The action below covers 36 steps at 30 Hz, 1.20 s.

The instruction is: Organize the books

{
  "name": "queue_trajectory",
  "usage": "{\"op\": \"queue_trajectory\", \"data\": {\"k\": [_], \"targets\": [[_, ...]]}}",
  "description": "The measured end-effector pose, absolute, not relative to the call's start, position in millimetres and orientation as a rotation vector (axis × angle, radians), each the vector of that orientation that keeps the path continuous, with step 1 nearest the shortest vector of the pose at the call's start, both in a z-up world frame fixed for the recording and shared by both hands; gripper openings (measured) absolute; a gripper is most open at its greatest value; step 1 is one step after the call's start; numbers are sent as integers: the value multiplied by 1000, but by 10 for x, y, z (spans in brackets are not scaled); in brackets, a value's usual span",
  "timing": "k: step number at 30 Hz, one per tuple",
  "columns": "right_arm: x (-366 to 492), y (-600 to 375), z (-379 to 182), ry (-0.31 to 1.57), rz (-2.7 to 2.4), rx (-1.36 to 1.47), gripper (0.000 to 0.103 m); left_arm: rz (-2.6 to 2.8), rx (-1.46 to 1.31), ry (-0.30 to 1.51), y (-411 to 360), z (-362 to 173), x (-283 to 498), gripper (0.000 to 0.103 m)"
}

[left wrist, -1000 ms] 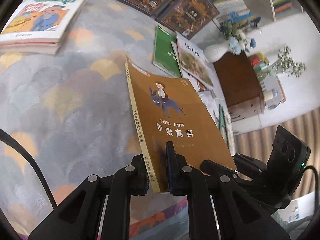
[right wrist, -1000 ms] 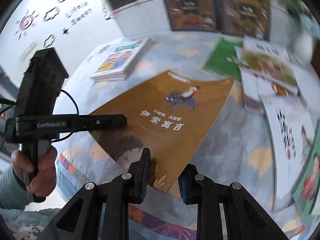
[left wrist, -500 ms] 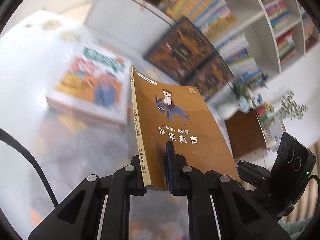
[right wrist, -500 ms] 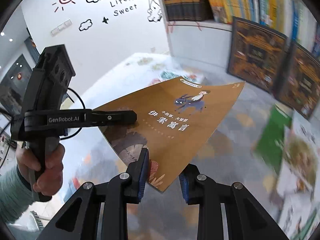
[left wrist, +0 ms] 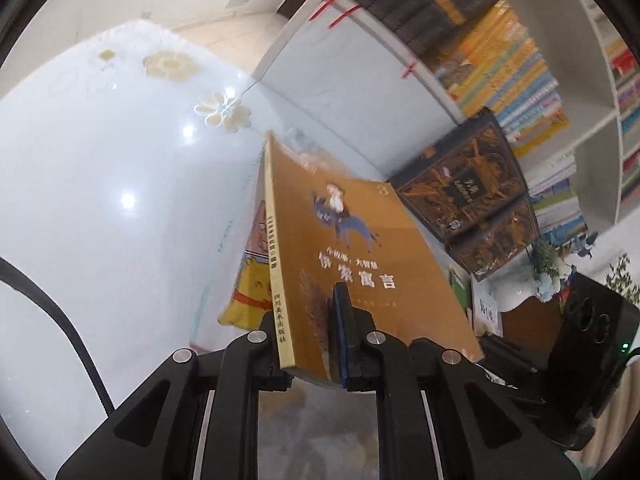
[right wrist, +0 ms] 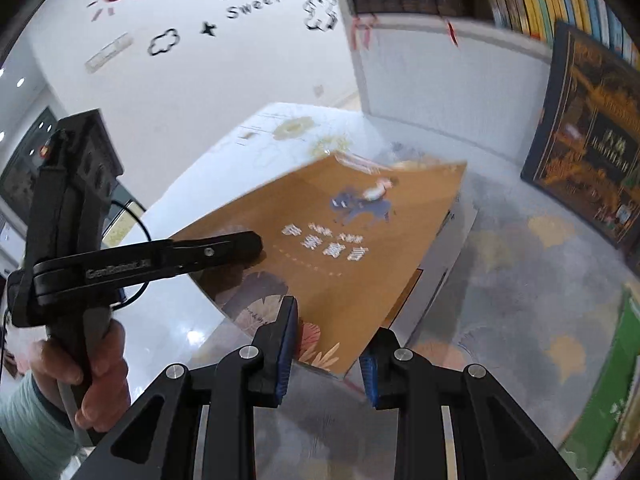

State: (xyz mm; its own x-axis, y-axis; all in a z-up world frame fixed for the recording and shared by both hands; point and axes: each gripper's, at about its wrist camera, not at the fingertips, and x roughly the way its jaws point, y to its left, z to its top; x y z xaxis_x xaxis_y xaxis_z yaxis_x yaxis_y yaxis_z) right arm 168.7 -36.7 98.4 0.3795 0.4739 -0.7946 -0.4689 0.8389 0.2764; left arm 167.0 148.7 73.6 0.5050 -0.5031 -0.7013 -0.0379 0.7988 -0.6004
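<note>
A brown paperback (left wrist: 360,264) with a rider on a donkey on its cover is in the air, tilted. My left gripper (left wrist: 306,314) is shut on its lower edge beside the spine, one pad on the cover. In the right wrist view the same book (right wrist: 340,240) has its near corner between the fingers of my right gripper (right wrist: 328,344), which stands open; the left fingertip (right wrist: 288,320) overlaps the cover and the right pad sits beside the edge. A hand (right wrist: 100,360) holds the left gripper (right wrist: 224,248). A stack with a yellow cover (left wrist: 248,280) lies under the book.
Dark ornate books (left wrist: 468,200) lean against a white bookshelf (left wrist: 500,60) full of spines. A patterned grey carpet (right wrist: 520,300) meets a glossy white floor (left wrist: 100,180). A green book (right wrist: 616,360) lies at the right. Pale book edges (right wrist: 448,248) show beneath the brown one.
Both grippers have swung leftward with the brown book, from over the scattered books on the carpet to over the stack at the carpet's edge. The grip looks the same.
</note>
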Motion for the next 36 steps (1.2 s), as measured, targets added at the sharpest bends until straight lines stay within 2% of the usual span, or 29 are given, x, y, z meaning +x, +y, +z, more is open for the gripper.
{"op": "queue_trajectory", "data": {"k": [4, 8, 12, 19, 25, 32, 34, 35, 36], "targets": [[1819, -388, 705, 1119, 582, 114, 28, -257, -611, 1103, 1528, 545, 1752, 20], [1778, -348, 495, 1198, 571, 118, 31, -168, -574, 1128, 1663, 524, 1560, 23], [1629, -441, 560, 1224, 606, 135, 36, -95, -520, 1117, 1856, 696, 1150, 23], [997, -891, 476, 1272, 638, 4, 37, 14, -450, 1103, 2098, 963, 1, 23], [496, -1355, 375, 1321, 657, -37, 37, 174, -575, 1029, 2143, 1145, -1091, 23], [-159, -1640, 778, 1252, 817, -77, 37, 317, -591, 983, 1722, 1679, -2216, 23], [-289, -1683, 890, 1221, 861, -97, 37, 338, -595, 949, 1635, 1848, -2477, 27], [-384, -1724, 943, 1199, 881, -106, 40, 359, -593, 933, 1601, 1905, -2582, 28], [-465, -1760, 962, 1184, 892, -109, 48, 385, -593, 924, 1575, 1941, -2674, 28]]}}
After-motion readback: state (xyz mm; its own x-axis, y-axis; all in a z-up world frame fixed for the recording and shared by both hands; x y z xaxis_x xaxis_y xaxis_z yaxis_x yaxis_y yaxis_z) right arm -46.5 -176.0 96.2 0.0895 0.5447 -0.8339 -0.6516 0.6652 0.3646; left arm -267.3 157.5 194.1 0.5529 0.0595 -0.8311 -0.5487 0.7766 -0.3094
